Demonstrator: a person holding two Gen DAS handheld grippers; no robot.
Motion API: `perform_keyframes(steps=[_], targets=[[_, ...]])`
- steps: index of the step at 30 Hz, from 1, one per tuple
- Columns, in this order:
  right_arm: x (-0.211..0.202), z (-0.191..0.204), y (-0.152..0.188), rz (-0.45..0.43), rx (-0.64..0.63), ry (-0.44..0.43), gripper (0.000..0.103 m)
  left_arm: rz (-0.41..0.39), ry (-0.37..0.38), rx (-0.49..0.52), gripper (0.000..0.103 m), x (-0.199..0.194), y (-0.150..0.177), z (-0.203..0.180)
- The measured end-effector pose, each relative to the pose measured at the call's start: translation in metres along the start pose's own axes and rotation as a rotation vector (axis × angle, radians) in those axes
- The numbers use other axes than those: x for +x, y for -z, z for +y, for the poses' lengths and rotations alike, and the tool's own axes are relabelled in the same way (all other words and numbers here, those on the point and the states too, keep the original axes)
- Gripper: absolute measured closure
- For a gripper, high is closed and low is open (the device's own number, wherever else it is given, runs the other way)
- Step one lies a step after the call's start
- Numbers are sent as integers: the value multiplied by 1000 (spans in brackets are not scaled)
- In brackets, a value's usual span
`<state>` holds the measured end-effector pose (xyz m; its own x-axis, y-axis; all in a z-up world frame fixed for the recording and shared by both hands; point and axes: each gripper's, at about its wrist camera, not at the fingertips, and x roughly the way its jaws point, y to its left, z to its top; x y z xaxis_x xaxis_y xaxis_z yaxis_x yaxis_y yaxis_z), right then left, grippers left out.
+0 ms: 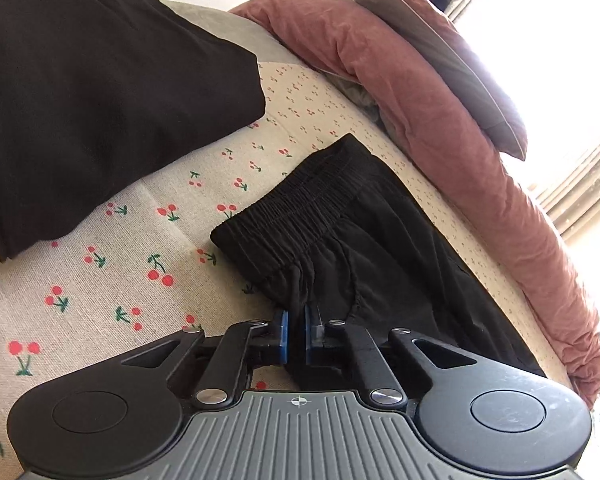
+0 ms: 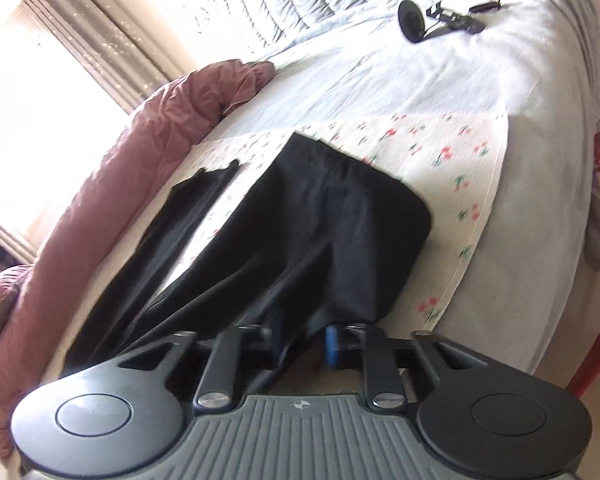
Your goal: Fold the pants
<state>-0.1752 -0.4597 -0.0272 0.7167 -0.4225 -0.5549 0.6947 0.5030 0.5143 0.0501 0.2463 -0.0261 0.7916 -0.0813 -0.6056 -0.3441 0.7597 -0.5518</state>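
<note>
While both grip pants [image 1: 340, 216] | left gripper [image 1: 296, 334] jaws pinch waistband | right gripper [image 2: 302, 340] jaws clamp fabric

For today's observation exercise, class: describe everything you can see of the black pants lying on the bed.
The black pants are thin, matte, slightly wrinkled fabric with a gathered elastic waistband. They lie flat on a cherry-print cloth beside a pink duvet. The left gripper is shut on fabric just below the waistband; the right gripper pinches the leg end, where a stitched hem shows.
</note>
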Motion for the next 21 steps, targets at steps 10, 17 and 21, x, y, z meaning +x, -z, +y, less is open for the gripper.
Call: perform_keyframes(steps=[10,17,21], targets=[[-32,-9,-22,45,-189,47,102,88,-60,195,100,-58,-9,-7],[-21,-24,-13,206,-338,205,57,177,-223,425,80,-56,18,-5],[-50,-16,-38,119,-412,176,36,21,-267,617,23,-84,30,-31]])
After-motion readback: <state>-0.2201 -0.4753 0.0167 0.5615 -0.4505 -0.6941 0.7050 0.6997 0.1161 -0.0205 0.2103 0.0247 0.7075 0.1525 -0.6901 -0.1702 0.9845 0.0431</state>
